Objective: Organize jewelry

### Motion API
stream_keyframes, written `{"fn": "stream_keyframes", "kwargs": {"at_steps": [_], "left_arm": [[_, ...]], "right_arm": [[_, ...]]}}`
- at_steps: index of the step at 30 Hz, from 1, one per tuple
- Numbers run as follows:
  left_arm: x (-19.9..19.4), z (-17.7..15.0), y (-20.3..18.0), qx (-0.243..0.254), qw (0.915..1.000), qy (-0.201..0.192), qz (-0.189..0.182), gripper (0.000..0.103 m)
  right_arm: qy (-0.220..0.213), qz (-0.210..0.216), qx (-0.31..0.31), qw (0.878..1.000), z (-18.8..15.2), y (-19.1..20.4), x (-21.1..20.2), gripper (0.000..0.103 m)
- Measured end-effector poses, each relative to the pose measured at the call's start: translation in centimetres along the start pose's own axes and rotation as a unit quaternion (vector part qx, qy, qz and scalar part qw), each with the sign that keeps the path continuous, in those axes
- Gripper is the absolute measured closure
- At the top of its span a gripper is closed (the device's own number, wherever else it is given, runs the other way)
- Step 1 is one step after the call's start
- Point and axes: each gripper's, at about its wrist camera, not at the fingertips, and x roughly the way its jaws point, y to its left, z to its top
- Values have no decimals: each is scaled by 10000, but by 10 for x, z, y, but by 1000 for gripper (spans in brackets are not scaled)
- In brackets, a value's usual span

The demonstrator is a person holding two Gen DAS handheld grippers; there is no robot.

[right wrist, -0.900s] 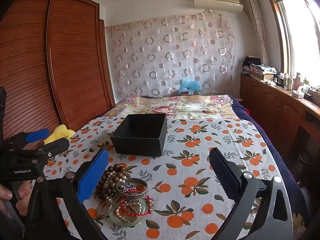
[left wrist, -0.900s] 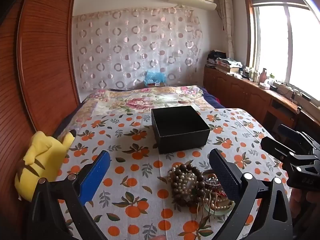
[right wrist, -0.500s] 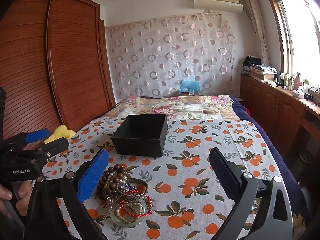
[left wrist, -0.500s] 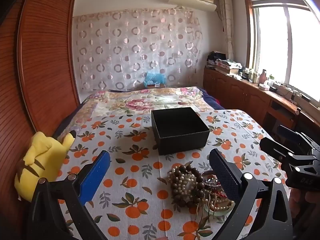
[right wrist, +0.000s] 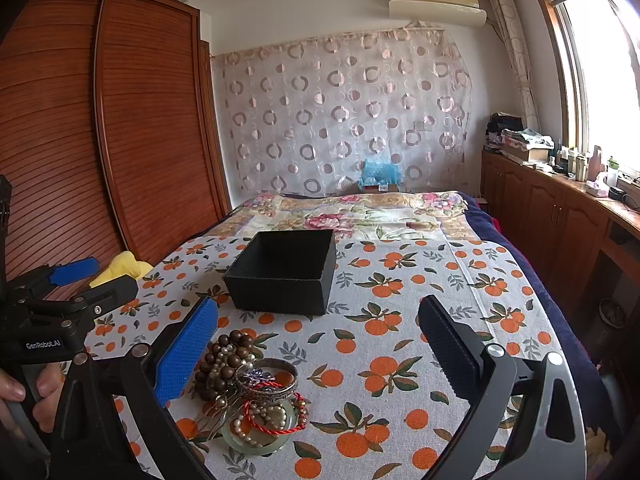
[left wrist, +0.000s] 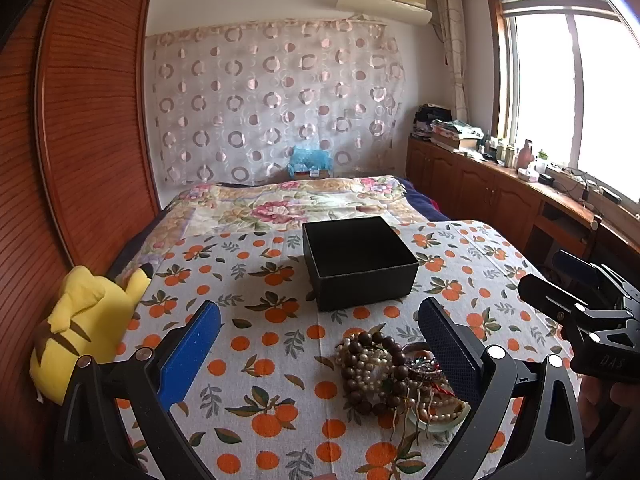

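Observation:
A pile of jewelry (left wrist: pixel 394 376) lies on the orange-print cloth: brown bead strands, pearl strands, metal bangles, a red cord bracelet and a pale green bangle; in the right wrist view the pile (right wrist: pixel 252 388) is at lower left. An open black box (left wrist: pixel 356 260) stands just beyond it, and it also shows in the right wrist view (right wrist: pixel 286 270). My left gripper (left wrist: pixel 318 338) is open and empty above the cloth, the pile near its right finger. My right gripper (right wrist: pixel 318 338) is open and empty, the pile by its left finger. Each gripper shows in the other's view.
A yellow plush toy (left wrist: pixel 86 320) sits at the cloth's left edge by the wooden wardrobe (right wrist: pixel 100 120). A floral quilt (left wrist: pixel 296 204) covers the bed beyond the box. Wooden cabinets (right wrist: pixel 560 216) with clutter run under the window on the right.
Almost nothing: the left wrist view has drifted slightly, so the box and jewelry sit a little lower in frame. Both grippers stay open.

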Motion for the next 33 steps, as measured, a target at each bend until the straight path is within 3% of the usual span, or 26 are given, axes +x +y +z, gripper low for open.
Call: {"fn": "stream_keyframes", "kwargs": {"at_steps": [33], "left_arm": [[-8, 1, 0, 15, 10000, 0, 0, 7]], "right_arm": [[19, 31, 11, 10000, -4, 5, 6, 3]]}}
